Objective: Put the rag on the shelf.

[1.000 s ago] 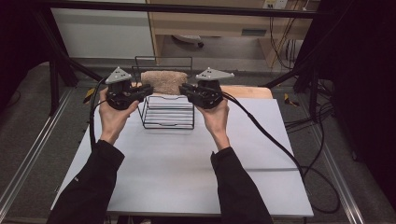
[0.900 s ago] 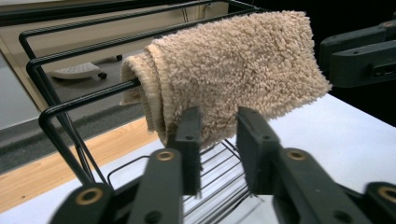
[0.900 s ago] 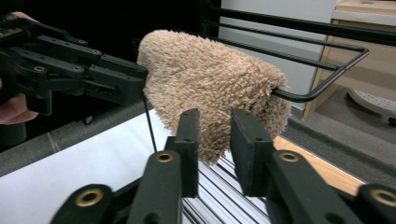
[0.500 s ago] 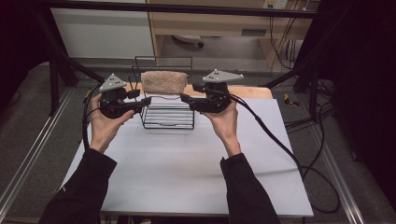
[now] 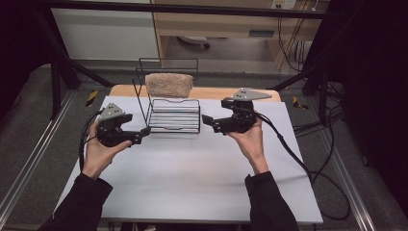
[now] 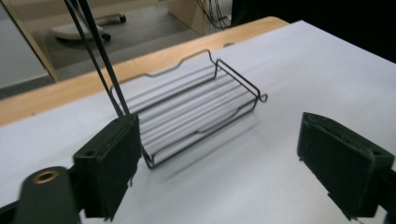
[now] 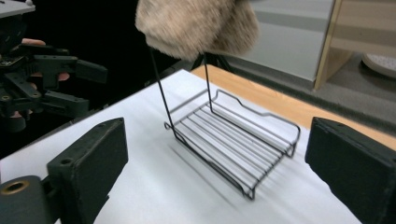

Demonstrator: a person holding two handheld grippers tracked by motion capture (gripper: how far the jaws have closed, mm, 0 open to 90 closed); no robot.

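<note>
A black wire rack (image 5: 174, 115) stands at the back middle of the white table (image 5: 192, 183), with a flat slatted tray (image 6: 196, 112) (image 7: 233, 140) and an upright frame. A tan fuzzy cloth (image 5: 169, 84) (image 7: 198, 25) hangs over the top bar of that frame. My left gripper (image 5: 143, 132) sits open just left of the rack, its jaws wide apart with nothing between them. My right gripper (image 5: 208, 120) is open just right of the rack, jaws pointing at it, also holding nothing. Across the rack, the left gripper (image 7: 79, 84) appears in the right gripper view.
A wooden board edge (image 5: 269, 94) runs behind the white table top. Black cables (image 5: 308, 168) trail from the right gripper over the table's right side. Metal frame rails (image 5: 29, 159) flank the table. Bare table lies in front of the rack.
Both hands have drawn back and apart from the rack's sides, toward the person. The cloth on the frame now stands uncovered between them.
</note>
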